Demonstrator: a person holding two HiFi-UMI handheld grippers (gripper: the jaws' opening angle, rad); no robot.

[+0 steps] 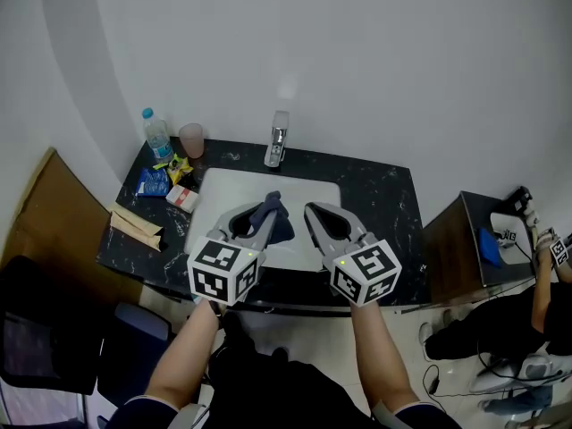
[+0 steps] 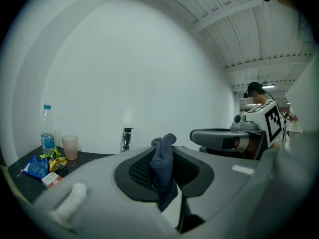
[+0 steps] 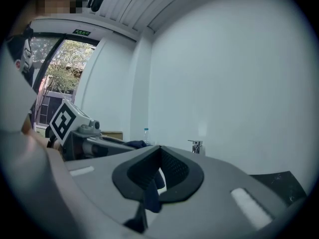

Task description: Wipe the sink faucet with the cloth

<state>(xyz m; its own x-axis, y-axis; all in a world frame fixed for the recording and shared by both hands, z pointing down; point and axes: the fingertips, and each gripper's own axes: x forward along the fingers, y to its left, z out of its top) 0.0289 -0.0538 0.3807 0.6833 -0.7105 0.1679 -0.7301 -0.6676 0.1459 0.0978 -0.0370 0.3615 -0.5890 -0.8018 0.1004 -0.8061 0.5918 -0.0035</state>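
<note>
— What sort of place are you in?

— A lab or work hall, I'd say, not a home. The sink and faucet in front of me sit in a short black counter against a bare white wall. It looks more like a mock-up than a washroom.

— What else tells you?

— Cardboard leans beside it and a dark chair is at my left. At my right another person sits among cables. Overhead I see a ribbed panel ceiling, a strip light, a green exit sign and tall windows with trees outside. A water bottle, a cup and snack packets lie on the counter.
</note>
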